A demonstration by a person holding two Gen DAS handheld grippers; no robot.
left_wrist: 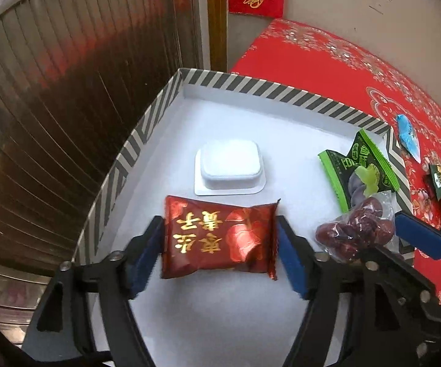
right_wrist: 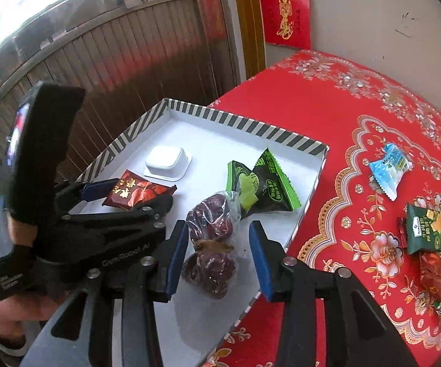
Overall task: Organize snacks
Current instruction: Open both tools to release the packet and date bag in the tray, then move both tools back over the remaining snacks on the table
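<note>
Red packet (left_wrist: 218,238) between left fingers (left_wrist: 292,263)

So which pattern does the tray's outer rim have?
Black-and-white diagonal stripes on the tray's rim, clearest in left wrist view.

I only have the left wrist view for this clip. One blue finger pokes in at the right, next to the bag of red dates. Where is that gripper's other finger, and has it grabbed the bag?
Observer: No. The right gripper is open, with one of its fingers on each side of the bag of dates, and the jaws have not closed on it.
Operator: And what is behind the left gripper? My view shows only its fingers on the red packet.
Observer: A hand in a black glove holds the left gripper, which pinches the red packet over the striped tray.
</note>
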